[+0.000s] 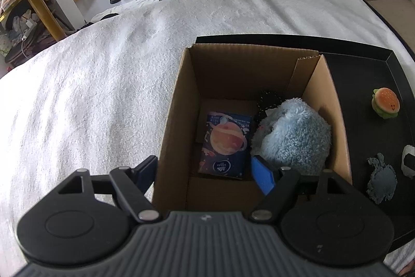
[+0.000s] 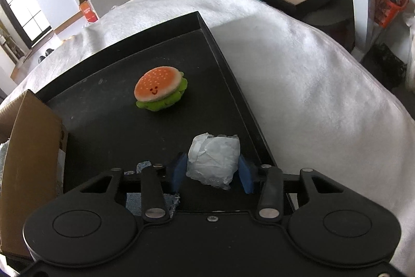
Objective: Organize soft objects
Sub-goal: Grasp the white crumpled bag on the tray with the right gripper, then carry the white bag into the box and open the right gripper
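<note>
Pickup of a white crumpled packet (image 2: 213, 162) is the step judged to be in hand. The packet lies on the black tray (image 2: 116, 126), near its right rim, and is flanked by the blue pads (image 2: 179, 173) of the right gripper (image 2: 212, 174); both pads appear to touch its sides, so the gripper is taken as clenched on the packet, though how firm the hold is cannot be told, and the packet seems to rest on the tray. A burger toy (image 2: 159, 88) sits farther back on the same tray, well apart from the packet, and a scrap of blue denim (image 2: 144, 166) is seen just beside the gripper's left finger. The cardboard box (image 1: 321, 105) stands on the tray's left part and already holds a fluffy blue toy (image 1: 293, 136), a dark spiky item (image 1: 268, 100) behind it, and a packet printed with a planet (image 1: 227, 144). The left gripper (image 1: 207, 173) hangs released over the box's near wall, with nothing pinched between its fingers. Next, a gentle lift is likely called for, since the wrapper looks thin and easily crushed, followed by a carry leftward over the box's wall and a release into the free space inside.
</note>
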